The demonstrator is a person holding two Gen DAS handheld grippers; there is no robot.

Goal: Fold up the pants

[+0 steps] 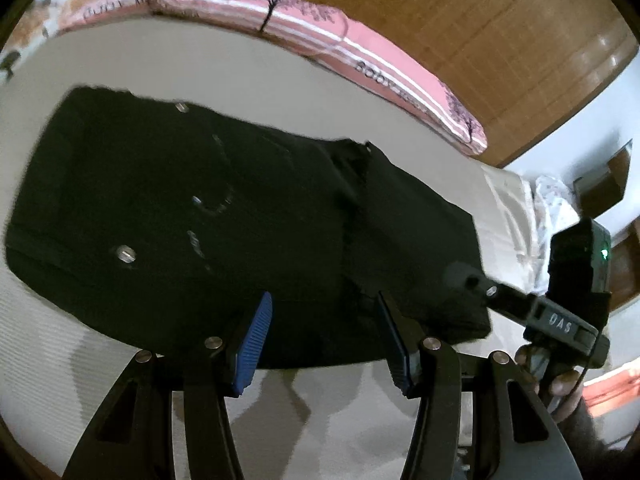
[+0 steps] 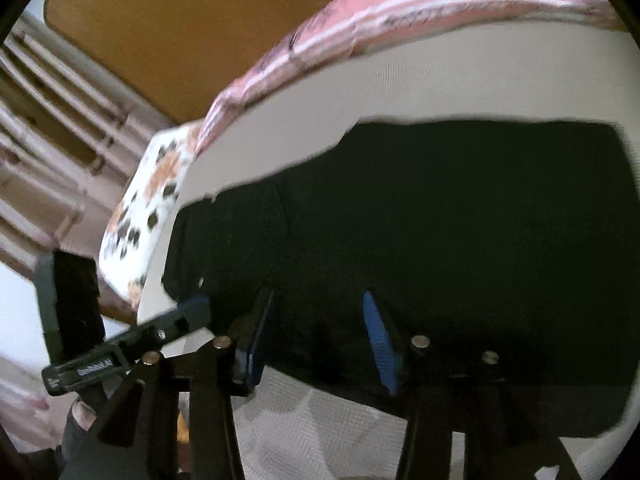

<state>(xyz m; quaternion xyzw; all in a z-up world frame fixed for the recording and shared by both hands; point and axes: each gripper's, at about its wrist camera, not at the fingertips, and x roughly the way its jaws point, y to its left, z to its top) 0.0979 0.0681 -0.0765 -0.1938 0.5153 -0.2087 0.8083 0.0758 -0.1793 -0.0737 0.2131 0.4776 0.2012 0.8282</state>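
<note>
Black pants (image 1: pixel 224 216) lie folded in a wide bundle on a cream bed sheet (image 1: pixel 240 68), with metal buttons showing on top. My left gripper (image 1: pixel 324 320) is open, its blue pads just above the near edge of the pants, holding nothing. The right gripper's body (image 1: pixel 568 316) and the hand holding it show at the pants' right end. In the right wrist view the pants (image 2: pixel 440 220) fill the middle. My right gripper (image 2: pixel 320 320) is open over their near edge, empty. The left gripper's body (image 2: pixel 120 344) shows at the left.
A pink patterned blanket (image 1: pixel 360 52) runs along the bed's far edge below a wooden headboard (image 1: pixel 480 12). A spotted pillow (image 2: pixel 152 200) lies at the bed's left end. White pillows (image 1: pixel 516 216) lie at the right end.
</note>
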